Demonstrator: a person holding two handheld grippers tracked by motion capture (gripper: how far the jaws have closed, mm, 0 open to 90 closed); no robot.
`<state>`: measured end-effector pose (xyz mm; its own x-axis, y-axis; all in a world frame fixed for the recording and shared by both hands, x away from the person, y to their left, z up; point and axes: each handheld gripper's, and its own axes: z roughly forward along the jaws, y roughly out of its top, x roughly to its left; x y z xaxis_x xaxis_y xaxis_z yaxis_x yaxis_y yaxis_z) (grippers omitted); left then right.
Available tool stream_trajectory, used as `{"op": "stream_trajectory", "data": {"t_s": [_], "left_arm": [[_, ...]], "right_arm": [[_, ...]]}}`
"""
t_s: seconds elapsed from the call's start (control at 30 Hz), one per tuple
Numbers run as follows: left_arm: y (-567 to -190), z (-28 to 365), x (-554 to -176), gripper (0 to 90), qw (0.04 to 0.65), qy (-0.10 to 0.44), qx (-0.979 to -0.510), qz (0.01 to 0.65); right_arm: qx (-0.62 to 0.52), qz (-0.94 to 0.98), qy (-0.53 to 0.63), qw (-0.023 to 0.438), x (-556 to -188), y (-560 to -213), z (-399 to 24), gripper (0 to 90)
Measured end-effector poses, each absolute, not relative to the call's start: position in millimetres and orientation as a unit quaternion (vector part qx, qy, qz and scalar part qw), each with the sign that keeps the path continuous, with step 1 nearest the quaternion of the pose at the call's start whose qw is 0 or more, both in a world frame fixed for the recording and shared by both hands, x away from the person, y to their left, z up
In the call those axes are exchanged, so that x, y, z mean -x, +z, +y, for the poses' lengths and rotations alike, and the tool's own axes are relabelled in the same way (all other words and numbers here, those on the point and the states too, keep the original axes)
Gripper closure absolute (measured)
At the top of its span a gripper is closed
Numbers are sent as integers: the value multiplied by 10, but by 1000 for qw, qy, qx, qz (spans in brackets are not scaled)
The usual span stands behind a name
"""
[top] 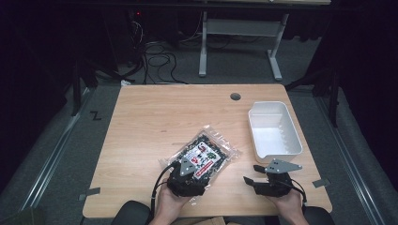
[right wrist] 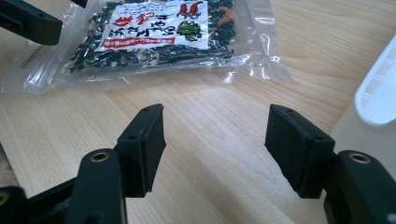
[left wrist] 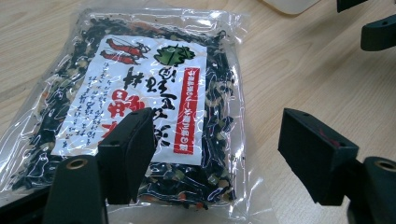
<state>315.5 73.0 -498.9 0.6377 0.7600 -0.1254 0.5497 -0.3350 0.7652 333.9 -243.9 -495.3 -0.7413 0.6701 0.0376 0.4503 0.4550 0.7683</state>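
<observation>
Jaws of the left gripper [left wrist: 215, 149] stand wide apart above the near end of the clear packet of dried seaweed mix [left wrist: 140, 107], one jaw over its printed label, the other over bare wood; whether that jaw touches the film is hard to tell. The packet lies flat on the table [top: 141, 122], left of the white plastic bin [top: 274, 129]. Right of the packet, the right gripper [right wrist: 215, 144] hangs with its jaws also wide, gripping nothing.
</observation>
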Motion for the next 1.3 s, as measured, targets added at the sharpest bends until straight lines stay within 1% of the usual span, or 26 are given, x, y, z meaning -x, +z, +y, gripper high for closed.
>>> {"op": "stream_trajectory", "data": {"t_s": [0.13,0.27,0.3,0.37,0.6,0.83,1.03,1.3], "left_arm": [[-4988,736,-3159,274,405,130,-807,409],[-4976,752,-3181,246,401,134,-797,432],[-4969,763,-3202,244,406,130,-788,445],[-4971,763,-3214,240,405,129,-787,448],[-4926,784,-3269,226,397,145,-779,464],[-4951,848,-3420,209,366,140,-776,494],[-4982,886,-3611,200,342,150,-771,516],[-5032,908,-3750,192,324,148,-765,536]], "right_arm": [[-332,842,400,142,-3339,-4956,-2439,378],[-333,844,394,149,-3336,-4959,-2440,378],[-332,844,393,149,-3338,-4957,-2444,379],[-333,844,392,148,-3338,-4956,-2446,379],[-327,846,390,156,-3318,-4948,-2442,381],[-327,847,388,159,-3325,-4949,-2451,381],[-323,848,386,164,-3321,-4951,-2451,380],[-325,848,384,163,-3323,-4952,-2453,380]]}}
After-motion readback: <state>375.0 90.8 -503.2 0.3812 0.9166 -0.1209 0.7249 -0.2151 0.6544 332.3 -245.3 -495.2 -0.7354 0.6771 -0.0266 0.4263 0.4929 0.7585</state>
